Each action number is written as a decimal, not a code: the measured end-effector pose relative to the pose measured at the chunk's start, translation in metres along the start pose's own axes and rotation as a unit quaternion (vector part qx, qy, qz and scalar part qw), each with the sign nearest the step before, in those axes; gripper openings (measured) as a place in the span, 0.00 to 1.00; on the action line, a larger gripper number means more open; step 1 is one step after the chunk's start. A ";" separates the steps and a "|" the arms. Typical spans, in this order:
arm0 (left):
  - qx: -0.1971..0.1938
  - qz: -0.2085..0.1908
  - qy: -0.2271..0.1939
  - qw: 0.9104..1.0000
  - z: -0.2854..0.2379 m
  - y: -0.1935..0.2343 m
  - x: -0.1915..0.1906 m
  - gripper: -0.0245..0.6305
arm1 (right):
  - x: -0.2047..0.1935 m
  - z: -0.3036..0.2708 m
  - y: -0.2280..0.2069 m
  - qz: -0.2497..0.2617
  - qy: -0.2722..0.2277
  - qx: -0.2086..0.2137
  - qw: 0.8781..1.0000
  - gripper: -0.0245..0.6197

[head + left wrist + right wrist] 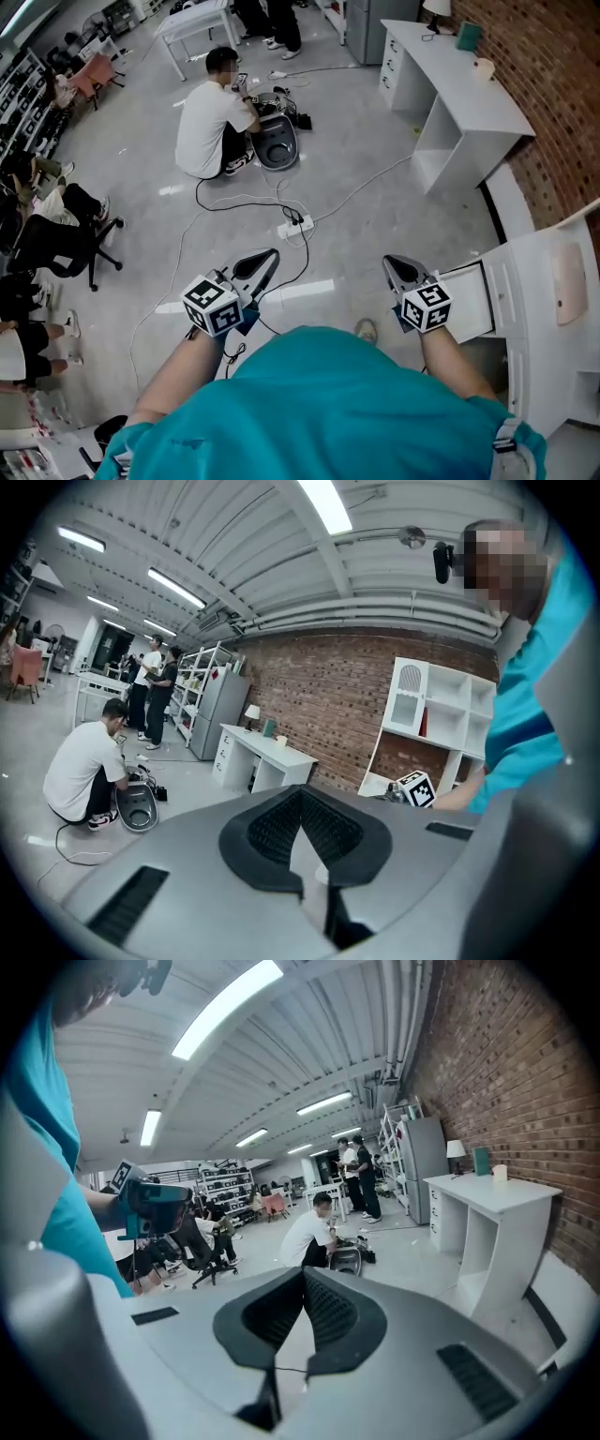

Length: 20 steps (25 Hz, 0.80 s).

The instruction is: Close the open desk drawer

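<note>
At the person's right, the drawer (pixel 467 302) stands pulled out of the desk (pixel 536 272), its front just beside the right gripper (pixel 396 267). That gripper's jaws are pressed together on nothing, as are the left gripper's (pixel 265 260). An off-centre push could skew and jam the drawer, though open floor leaves room to line up.

I see a person in a white shirt (pixel 208 117) crouched on the floor (pixel 375 150) beside a dark round appliance (pixel 276 147), with cables trailing to a white power strip (pixel 295 226). A white bench (pixel 459 80) stands against the brick wall (pixel 553 75). A black office chair (pixel 56 248) sits at left.
</note>
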<state>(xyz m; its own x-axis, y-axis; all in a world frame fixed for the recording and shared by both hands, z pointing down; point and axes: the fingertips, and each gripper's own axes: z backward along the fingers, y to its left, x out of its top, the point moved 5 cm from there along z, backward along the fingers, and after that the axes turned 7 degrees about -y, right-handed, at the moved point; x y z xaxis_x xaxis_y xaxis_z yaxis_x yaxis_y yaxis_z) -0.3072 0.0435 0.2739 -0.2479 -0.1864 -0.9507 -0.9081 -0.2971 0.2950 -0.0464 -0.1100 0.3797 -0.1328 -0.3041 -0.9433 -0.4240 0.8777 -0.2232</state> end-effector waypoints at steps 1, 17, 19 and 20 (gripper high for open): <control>-0.004 0.000 0.005 1.000 -0.008 -0.002 -0.004 0.06 | -0.008 0.004 -0.006 -0.001 0.006 -0.008 1.000 0.07; -0.062 0.052 0.127 0.989 -0.148 -0.039 -0.145 0.06 | -0.150 0.055 -0.139 0.022 0.117 -0.128 0.985 0.07; -0.069 0.059 0.146 0.985 -0.159 -0.043 -0.169 0.06 | -0.172 0.061 -0.148 0.025 0.136 -0.137 0.981 0.07; -0.072 0.062 0.156 0.983 -0.164 -0.045 -0.180 0.06 | -0.183 0.064 -0.152 0.027 0.145 -0.140 0.979 0.07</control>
<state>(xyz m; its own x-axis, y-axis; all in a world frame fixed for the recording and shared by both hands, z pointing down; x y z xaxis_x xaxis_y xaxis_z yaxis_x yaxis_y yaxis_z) -0.1662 -0.0632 0.4477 -0.2166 -0.5014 -0.8377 -0.8147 -0.3800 0.4381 0.0992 -0.1640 0.5707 -0.3923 -0.3883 -0.8339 -0.6337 0.7711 -0.0609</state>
